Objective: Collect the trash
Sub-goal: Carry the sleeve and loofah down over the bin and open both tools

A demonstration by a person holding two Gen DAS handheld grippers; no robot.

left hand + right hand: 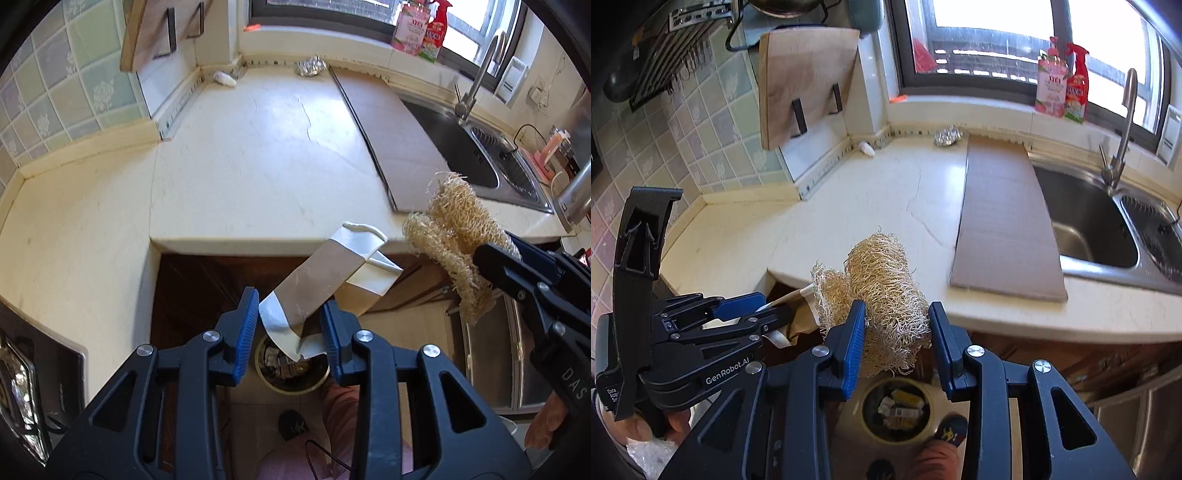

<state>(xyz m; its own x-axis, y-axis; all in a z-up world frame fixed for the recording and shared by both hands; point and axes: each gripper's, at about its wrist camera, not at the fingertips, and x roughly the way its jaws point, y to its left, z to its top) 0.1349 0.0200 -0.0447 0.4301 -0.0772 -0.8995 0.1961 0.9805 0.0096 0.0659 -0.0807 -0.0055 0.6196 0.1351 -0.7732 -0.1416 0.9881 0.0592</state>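
Presently my left gripper (pixel 290 328) pinches the lower end of a flattened paper carton (pixel 325 275), jaws narrow on it; the carton's far end sticks up past the fingertips, over the counter edge (pixel 258 243). My right gripper (pixel 895 334) is clamped on a loofah scrubber (pixel 882 280), which bulges above the pads and hides part of the left claw beside it. Below both claws sits a round trash bin (pixel 897 410), its rim partly cut off by the fingers; its contents are too small to identify. Ahead of the claws, crumpled foil (pixel 948 134) and a small white scrap (pixel 866 148) lie at the counter's back wall.
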